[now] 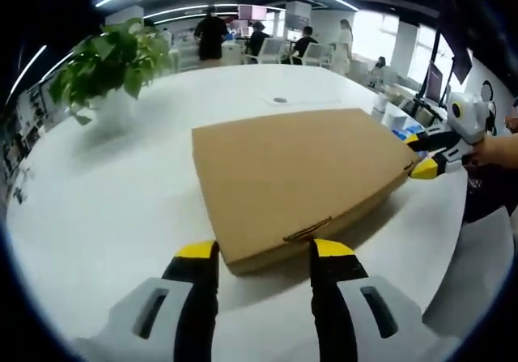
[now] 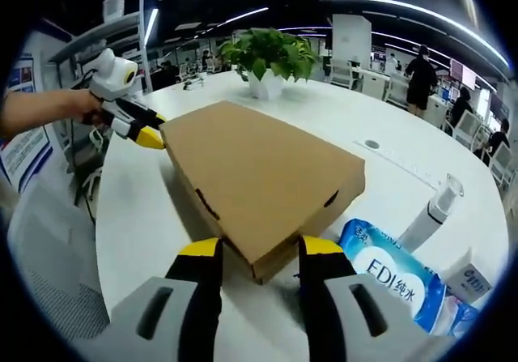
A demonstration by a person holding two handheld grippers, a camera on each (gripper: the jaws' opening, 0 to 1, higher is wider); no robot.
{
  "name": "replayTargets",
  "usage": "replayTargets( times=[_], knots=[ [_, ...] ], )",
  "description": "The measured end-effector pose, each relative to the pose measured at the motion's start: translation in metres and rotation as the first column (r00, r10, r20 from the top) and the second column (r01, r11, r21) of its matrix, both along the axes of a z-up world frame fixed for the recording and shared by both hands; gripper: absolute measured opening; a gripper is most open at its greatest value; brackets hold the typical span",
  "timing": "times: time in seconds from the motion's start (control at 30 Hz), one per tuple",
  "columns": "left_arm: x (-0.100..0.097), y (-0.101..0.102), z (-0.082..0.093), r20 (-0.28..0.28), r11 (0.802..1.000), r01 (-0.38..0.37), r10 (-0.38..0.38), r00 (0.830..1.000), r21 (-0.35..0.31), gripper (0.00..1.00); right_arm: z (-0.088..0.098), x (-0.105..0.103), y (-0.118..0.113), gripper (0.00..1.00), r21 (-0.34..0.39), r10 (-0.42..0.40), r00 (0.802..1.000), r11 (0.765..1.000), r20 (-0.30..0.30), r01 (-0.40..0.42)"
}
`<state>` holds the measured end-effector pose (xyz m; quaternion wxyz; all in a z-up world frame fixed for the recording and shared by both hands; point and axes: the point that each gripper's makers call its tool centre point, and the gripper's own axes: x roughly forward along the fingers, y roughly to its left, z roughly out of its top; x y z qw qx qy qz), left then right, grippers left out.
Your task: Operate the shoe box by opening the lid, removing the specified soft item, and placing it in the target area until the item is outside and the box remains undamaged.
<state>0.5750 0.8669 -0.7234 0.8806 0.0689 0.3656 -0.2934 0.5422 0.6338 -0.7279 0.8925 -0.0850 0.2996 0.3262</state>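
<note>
Bright, even light from ceiling strips; soft shadows; sharp centres; fisheye bending at the edges.

Shoe box (image 1: 303, 176): I see plain brown cardboard, flat and shallow, no print.
Lid: shut, its front tab tucked into a slot.
Pose: lying flat, turned cornerwise to me.
Place: on the white desk (image 1: 121, 208), one corner near the desk's edge.
</note>
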Motion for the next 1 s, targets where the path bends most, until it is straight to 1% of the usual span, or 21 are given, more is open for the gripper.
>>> replayTargets(
  times=[0.27, 0.37, 0.63, 0.7, 0.83, 0.93, 1.0],
  knots=[
    [0.011, -0.004, 0.001, -0.005, 1.0, 0.0, 0.0, 1.0, -0.008, 0.44, 0.0, 0.013, -0.005, 0.34, -0.006, 0.006, 1.0, 1.0, -0.007, -0.006],
    [0.012, -0.004, 0.001, -0.005, 1.0, 0.002, -0.002, 1.0, -0.008, 0.43, 0.0, 0.015, -0.005, 0.34, -0.009, 0.007, 1.0, 1.0, -0.008, -0.008],
    [0.015, -0.002, -0.001, 0.009, 0.999, 0.027, -0.027, 1.0, 0.022, 0.42, 0.0, 0.014, -0.006, 0.35, -0.013, 0.003, 1.0, 1.0, -0.011, -0.003],
    [0.013, -0.002, -0.002, 0.005, 0.999, 0.029, -0.029, 1.0, 0.029, 0.42, 0.001, 0.014, -0.008, 0.35, -0.015, -0.006, 1.0, 1.0, -0.005, 0.006],
    [0.005, 0.0, 0.001, 0.021, 0.999, 0.024, -0.025, 0.999, 0.034, 0.5, 0.008, 0.011, -0.011, 0.39, -0.013, -0.02, 1.0, 1.0, 0.013, 0.02],
    [-0.003, 0.001, 0.003, 0.019, 0.999, 0.02, -0.021, 1.0, 0.025, 0.49, 0.016, 0.007, -0.016, 0.41, -0.016, -0.028, 0.999, 0.999, 0.034, 0.028],
    [-0.009, 0.0, 0.005, 0.025, 1.0, 0.018, -0.019, 1.0, 0.02, 0.5, 0.021, 0.002, -0.023, 0.43, -0.023, -0.04, 0.998, 0.999, 0.049, 0.042]
  ],
)
